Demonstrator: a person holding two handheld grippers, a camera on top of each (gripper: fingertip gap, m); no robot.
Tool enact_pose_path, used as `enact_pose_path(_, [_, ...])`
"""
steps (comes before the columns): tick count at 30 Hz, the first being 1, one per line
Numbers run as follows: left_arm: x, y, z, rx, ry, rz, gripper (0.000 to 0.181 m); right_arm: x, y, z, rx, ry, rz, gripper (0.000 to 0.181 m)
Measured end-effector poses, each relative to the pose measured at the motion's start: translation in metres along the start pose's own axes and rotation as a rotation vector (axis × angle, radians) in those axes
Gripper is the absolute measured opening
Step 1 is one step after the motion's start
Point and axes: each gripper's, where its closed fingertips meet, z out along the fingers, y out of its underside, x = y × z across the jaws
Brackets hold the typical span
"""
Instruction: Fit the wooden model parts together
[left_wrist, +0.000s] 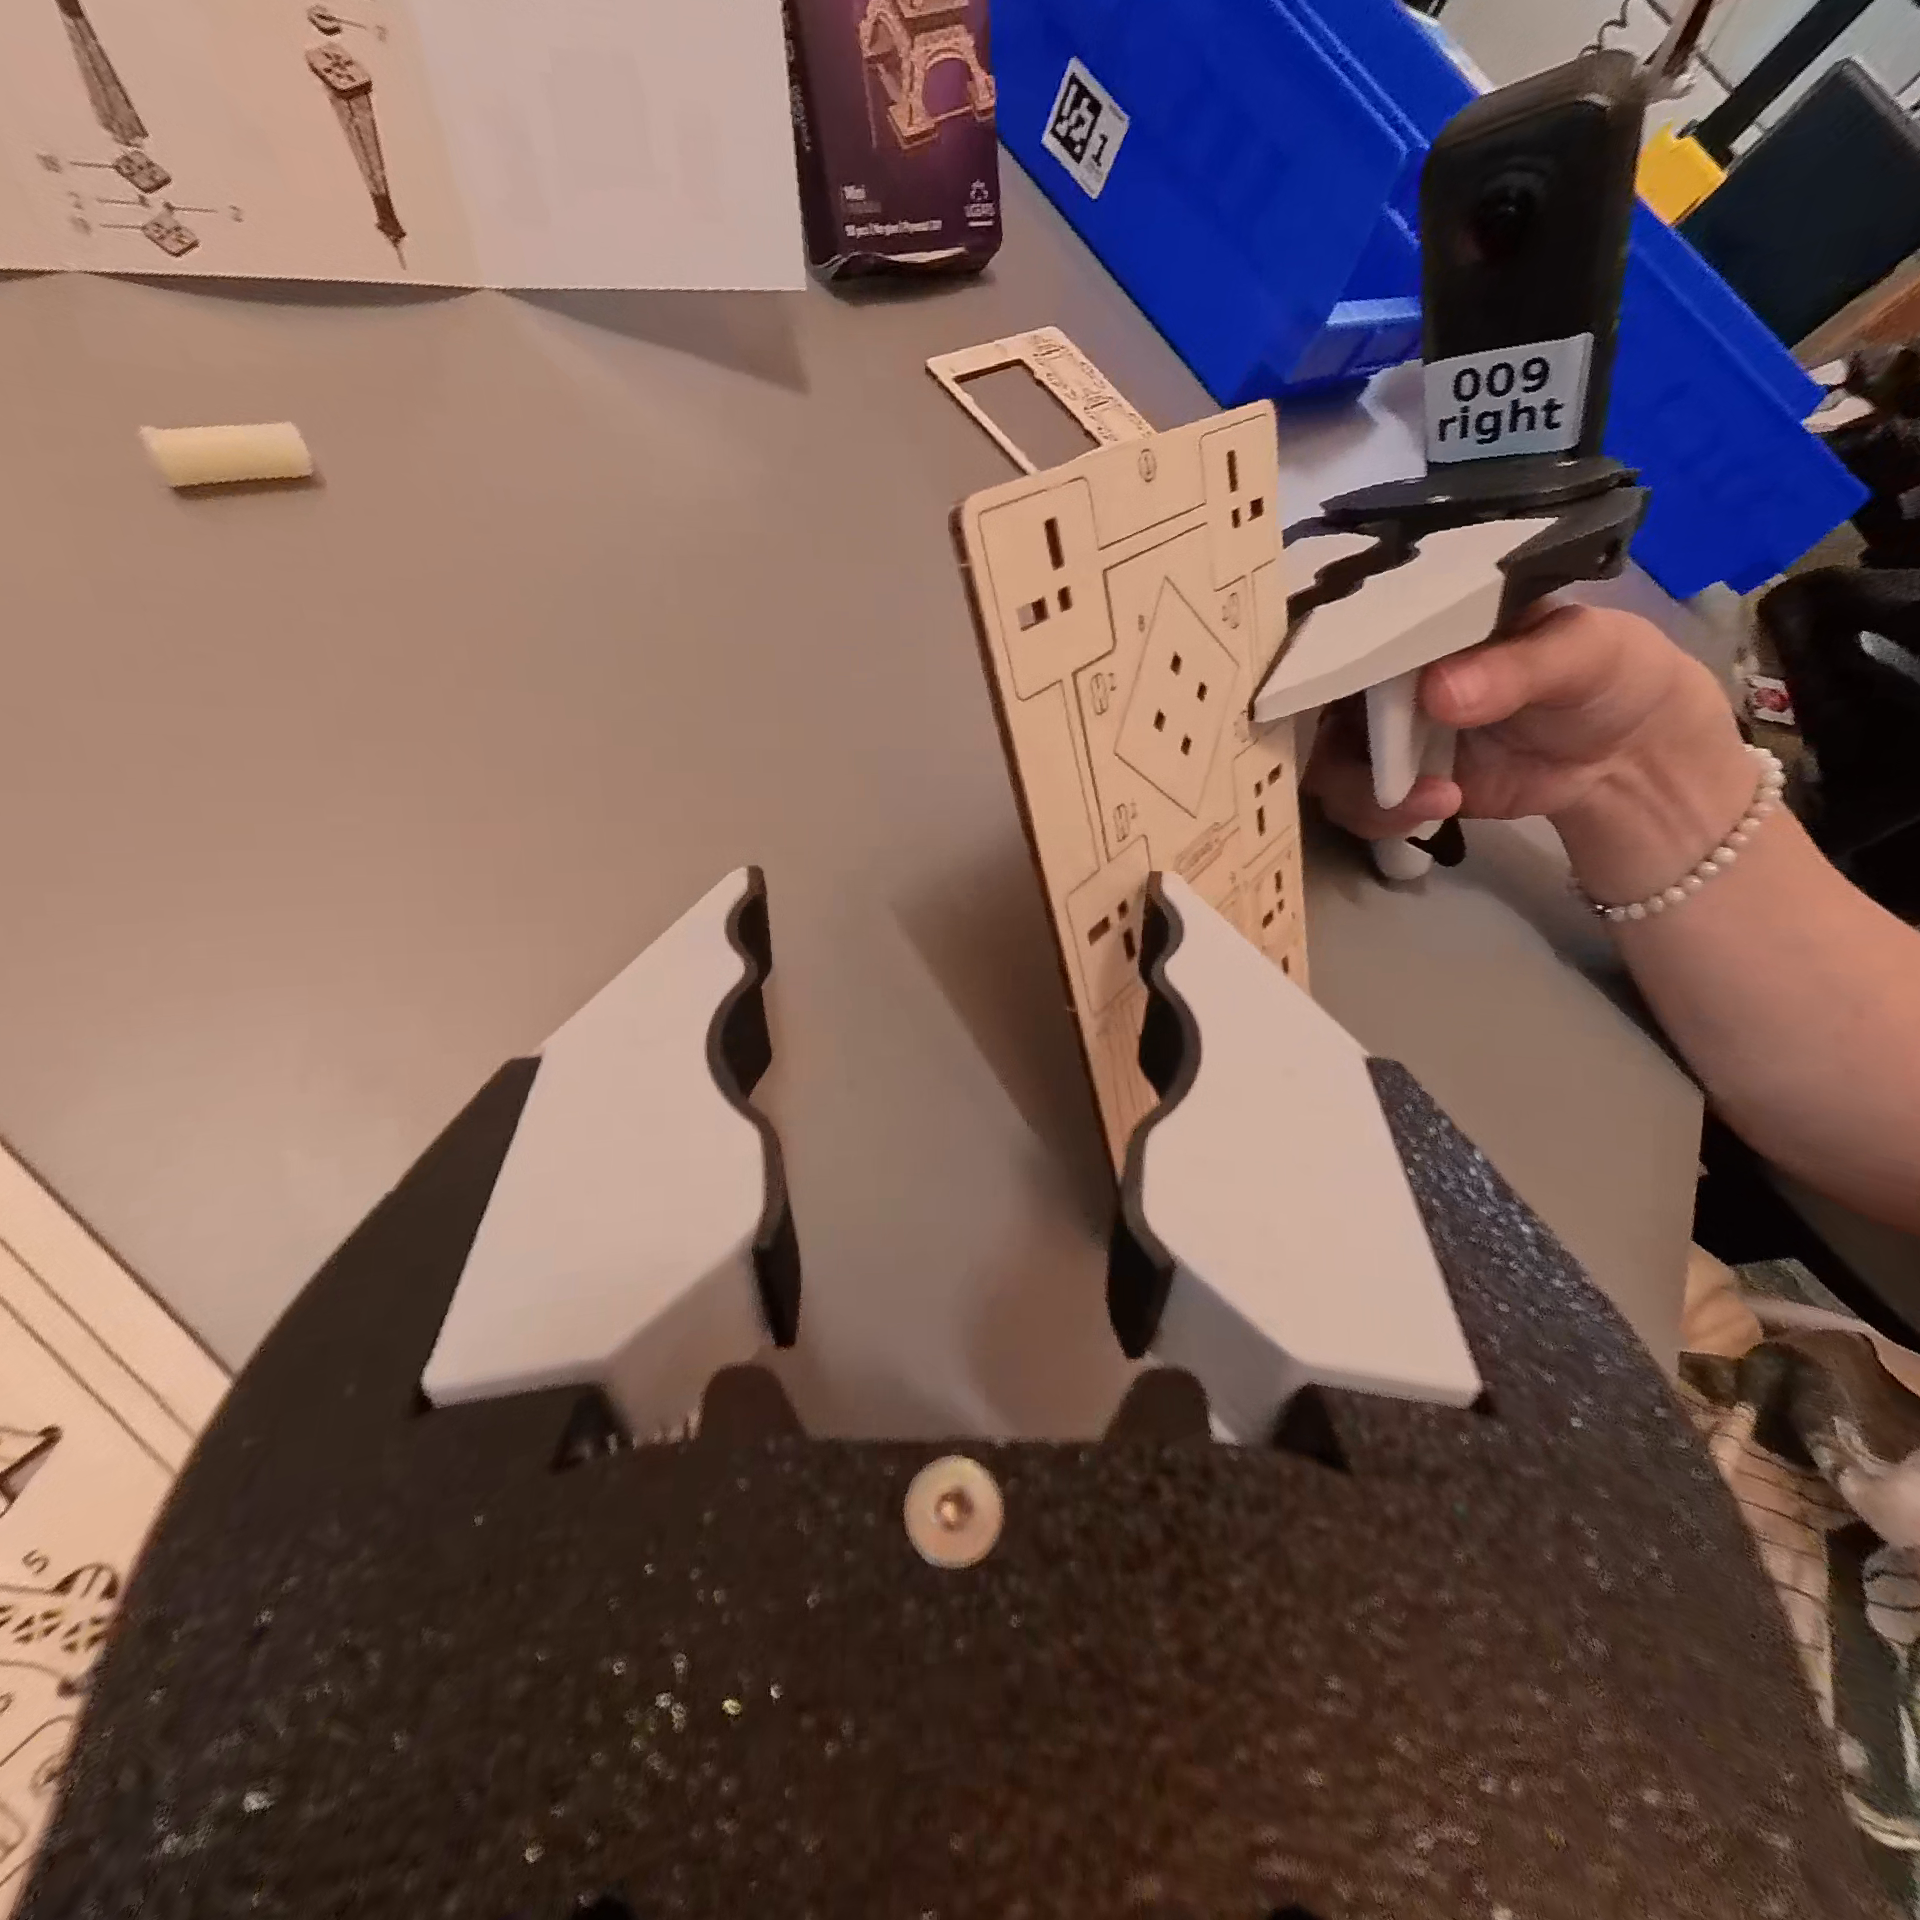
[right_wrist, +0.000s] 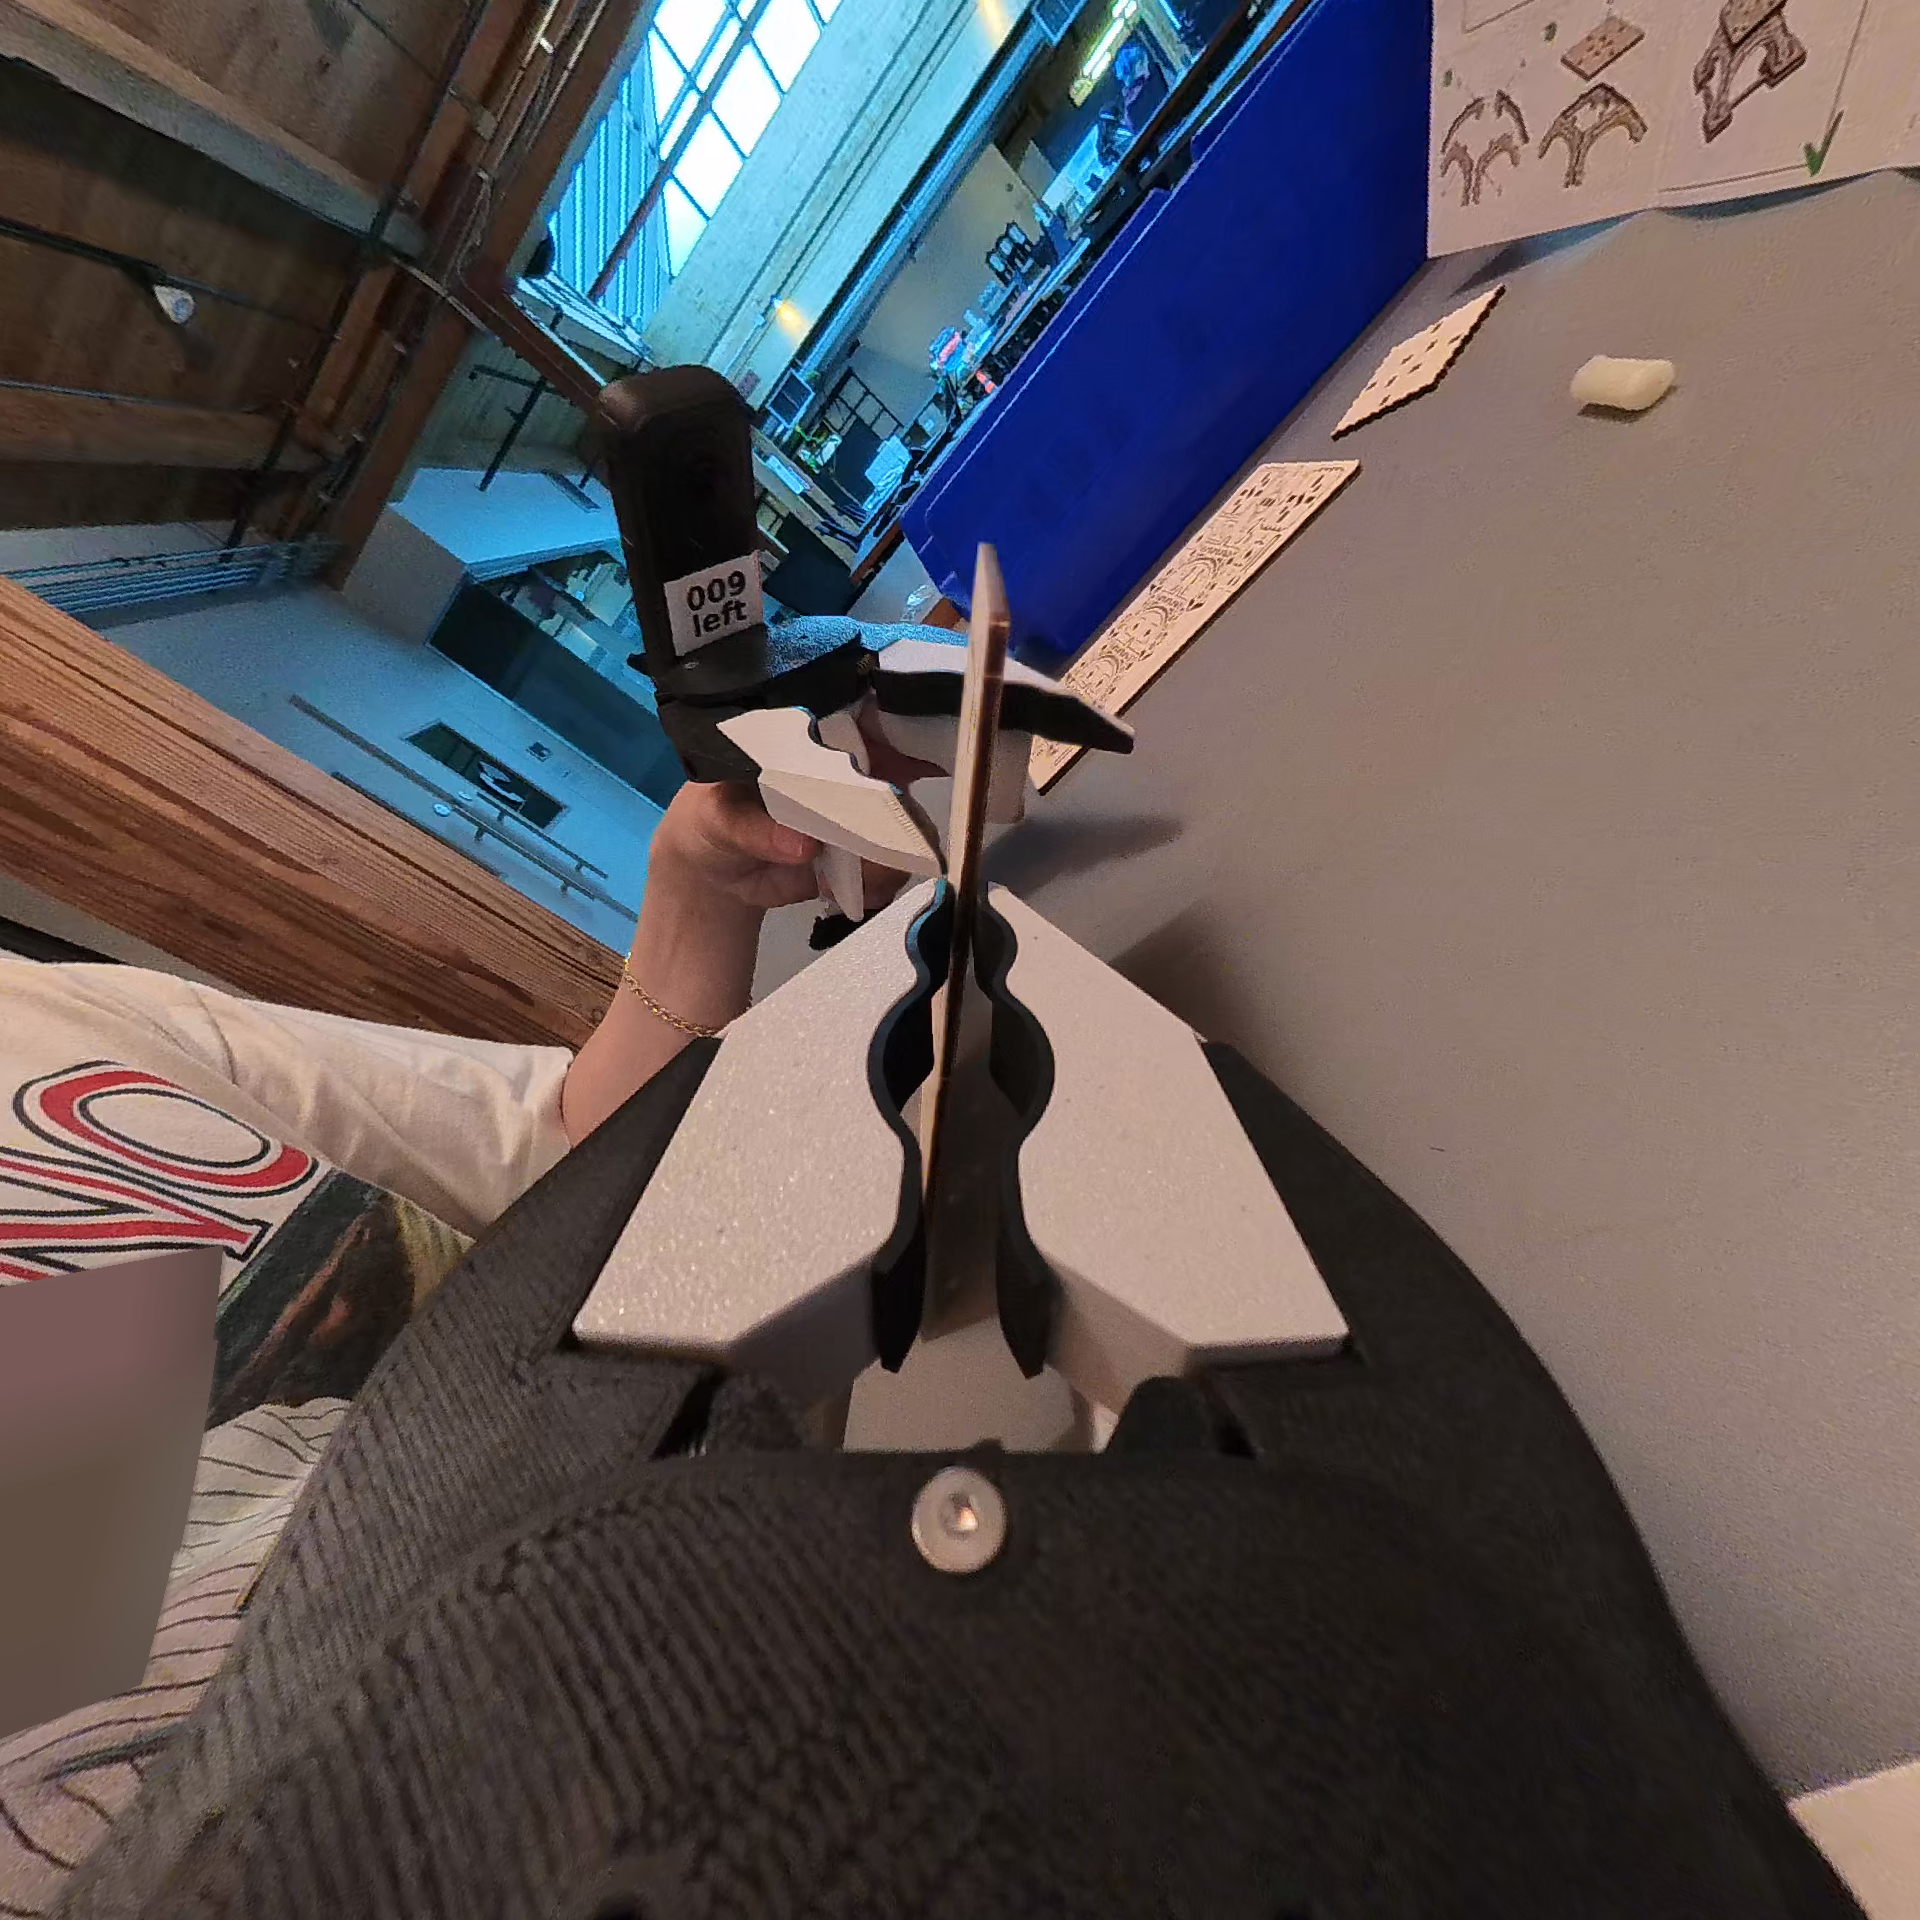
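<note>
Holding a laser-cut plywood parts sheet (left_wrist: 1143, 727) upright on edge over the grey desk (left_wrist: 468, 727), clamped at its 3 o'clock edge by the right gripper (right_wrist: 961, 935), likely presenting pieces for punching out. Long axis running 12 to 6, face toward the left gripper (left_wrist: 951, 894), spread wide, empty, nearing the sheet's 6 o'clock end.

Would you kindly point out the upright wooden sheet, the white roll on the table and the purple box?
Wooden sheet (left_wrist: 1164, 665): left wrist view, on its diamond-shaped part.
White roll (left_wrist: 227, 455): left wrist view, middle of its side.
Purple box (left_wrist: 896, 135): left wrist view, front face.
</note>
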Motion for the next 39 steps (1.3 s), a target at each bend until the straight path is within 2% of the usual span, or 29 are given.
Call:
enact_pose_path(6, [0.008, 0.0, 0.002, 0.007, 0.068, -0.015, 0.052, 0.0, 0.0, 0.0, 0.003, -0.002, 0.008, 0.001])
enact_pose_path(9, [0.011, 0.0, 0.001, 0.008, 0.096, -0.036, 0.05, -0.001, 0.0, 0.0, 0.004, -0.01, 0.005, 0.001])
enact_pose_path(33, [-0.01, 0.003, 0.016, 0.017, -0.058, 0.072, 0.068, 0.017, 0.001, -0.003, 0.015, 0.11, 0.042, 0.004])
enact_pose_path(39, [-0.017, 0.008, 0.017, -0.011, -0.083, 0.034, 0.074, 0.019, 0.003, -0.002, -0.002, 0.128, 0.047, 0.005])
